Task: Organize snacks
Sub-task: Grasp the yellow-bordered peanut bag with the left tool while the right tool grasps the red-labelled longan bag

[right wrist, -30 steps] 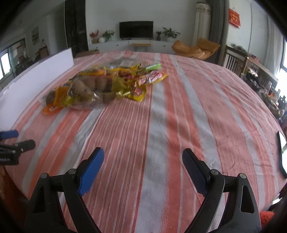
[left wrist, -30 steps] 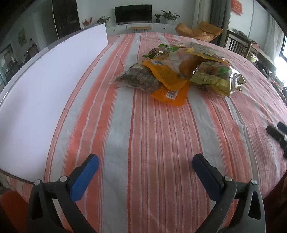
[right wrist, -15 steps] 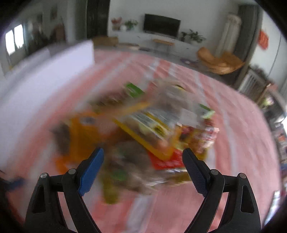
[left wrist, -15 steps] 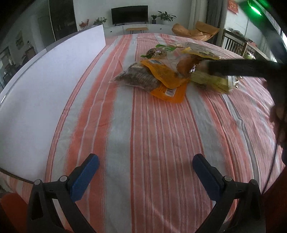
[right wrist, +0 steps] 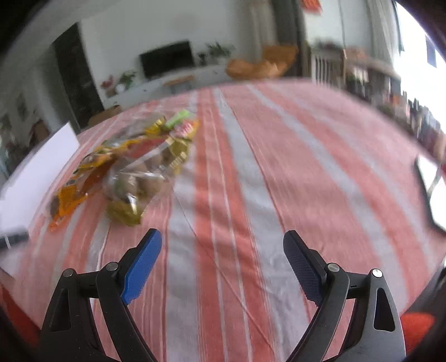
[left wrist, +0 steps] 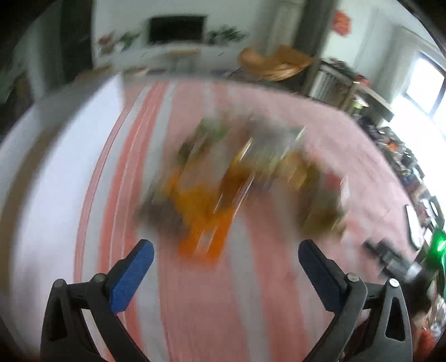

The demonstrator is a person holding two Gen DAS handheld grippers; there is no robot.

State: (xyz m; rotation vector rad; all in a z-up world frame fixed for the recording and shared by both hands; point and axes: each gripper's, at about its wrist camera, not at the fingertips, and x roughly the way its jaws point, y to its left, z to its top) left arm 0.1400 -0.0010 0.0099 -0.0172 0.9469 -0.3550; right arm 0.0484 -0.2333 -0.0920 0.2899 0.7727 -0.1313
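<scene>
Two wide-open grippers, left gripper (left wrist: pixel 225 252) and right gripper (right wrist: pixel 222 242), near snack pile (right wrist: pixel 131 170).

Left black two-finger gripper w/ blue pads (left wrist: pixel 225 252): lower centre of frame, jaws spread wide, nothing between them; view motion-blurred. Right black two-finger gripper w/ blue pads (right wrist: pixel 222 242): lower centre of frame, jaws likewise wide apart, empty, aimed fwd.

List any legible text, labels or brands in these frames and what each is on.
None legible.
Snack bags: printed labels present, too blurred by motion to read in either view.
Red wall hanging: markings blurred, unreadable.
Both grippers, left and right: no markings visible.
</scene>
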